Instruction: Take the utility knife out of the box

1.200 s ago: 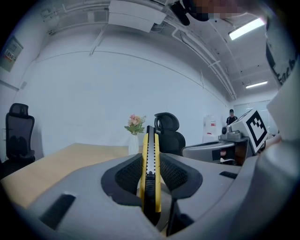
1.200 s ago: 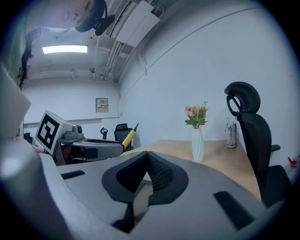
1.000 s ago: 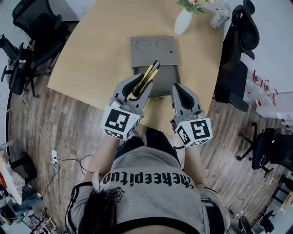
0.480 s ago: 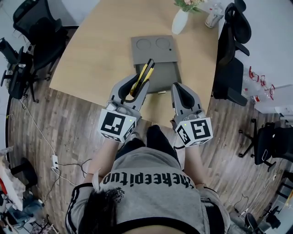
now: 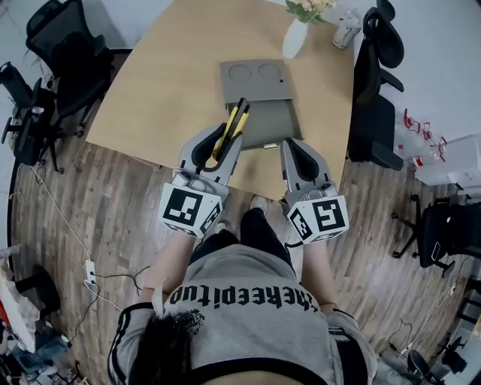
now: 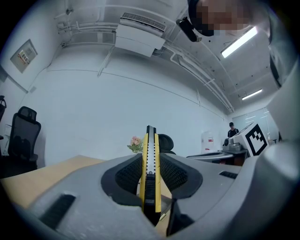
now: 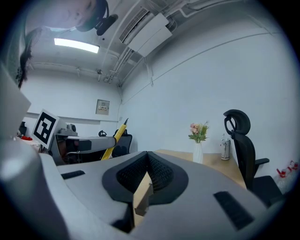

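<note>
Utility knife (image 5: 232, 128) lifted above open box (image 5: 255, 92), clamped in left gripper (image 5: 223, 143), right gripper (image 5: 297, 144) closed

Your wooden bench (image 5: 165, 83) carried a white vase (image 5: 294, 37) of pink flowers (image 5: 310, 9) at its far edge, with a small clear bottle (image 5: 346, 28) just beside it. A black office chair (image 5: 374, 120) stood against the bench's right side, and more black chairs (image 5: 75, 68) were grouped off its left corner. Under you lay a wood-plank floor (image 5: 83, 210), where a white power strip (image 5: 91, 263) sat among loose cables. Overhead you had an air-conditioning unit (image 6: 140, 35) and a lit strip light (image 6: 239, 42), and a framed picture (image 6: 24, 52) hung on the white wall. A person (image 6: 232, 130) stood in the background.
</note>
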Demonstrator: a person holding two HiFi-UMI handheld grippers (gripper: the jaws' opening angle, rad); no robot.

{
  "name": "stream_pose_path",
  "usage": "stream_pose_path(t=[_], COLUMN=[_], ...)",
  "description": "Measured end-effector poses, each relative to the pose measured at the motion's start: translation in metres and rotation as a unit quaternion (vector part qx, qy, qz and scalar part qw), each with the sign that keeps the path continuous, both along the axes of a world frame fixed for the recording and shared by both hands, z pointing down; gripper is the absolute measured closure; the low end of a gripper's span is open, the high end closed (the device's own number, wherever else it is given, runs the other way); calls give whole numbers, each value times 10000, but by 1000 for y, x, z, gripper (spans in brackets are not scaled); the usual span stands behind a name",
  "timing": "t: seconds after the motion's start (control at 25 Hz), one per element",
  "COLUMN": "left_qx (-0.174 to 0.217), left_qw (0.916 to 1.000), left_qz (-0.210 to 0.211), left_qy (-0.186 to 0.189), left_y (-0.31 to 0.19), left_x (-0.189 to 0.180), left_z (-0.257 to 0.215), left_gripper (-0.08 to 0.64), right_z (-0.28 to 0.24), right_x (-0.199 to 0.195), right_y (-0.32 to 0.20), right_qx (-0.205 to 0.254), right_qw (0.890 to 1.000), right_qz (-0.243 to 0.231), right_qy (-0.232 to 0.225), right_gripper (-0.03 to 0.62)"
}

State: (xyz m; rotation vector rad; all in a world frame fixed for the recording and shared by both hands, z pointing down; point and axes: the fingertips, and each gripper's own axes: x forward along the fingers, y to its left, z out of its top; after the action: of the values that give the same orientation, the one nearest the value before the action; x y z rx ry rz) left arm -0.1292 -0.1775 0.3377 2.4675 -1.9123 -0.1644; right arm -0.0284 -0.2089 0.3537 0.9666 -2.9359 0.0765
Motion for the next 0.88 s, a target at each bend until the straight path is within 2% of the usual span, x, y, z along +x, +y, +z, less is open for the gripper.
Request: stream_pose_path(t=[0.88], left_qx=[553], left_qw=[9983], left_qz=[89], left_qy=[188], left_y=[72], left_x=[-15], left_z=[-27], left_gripper=[433], right_z=[-26], right_x=[-4], right_y=[71], right_qx=[384], right_qw=[9987], right_qz=[332], right_qy=[-69], right_gripper=[585])
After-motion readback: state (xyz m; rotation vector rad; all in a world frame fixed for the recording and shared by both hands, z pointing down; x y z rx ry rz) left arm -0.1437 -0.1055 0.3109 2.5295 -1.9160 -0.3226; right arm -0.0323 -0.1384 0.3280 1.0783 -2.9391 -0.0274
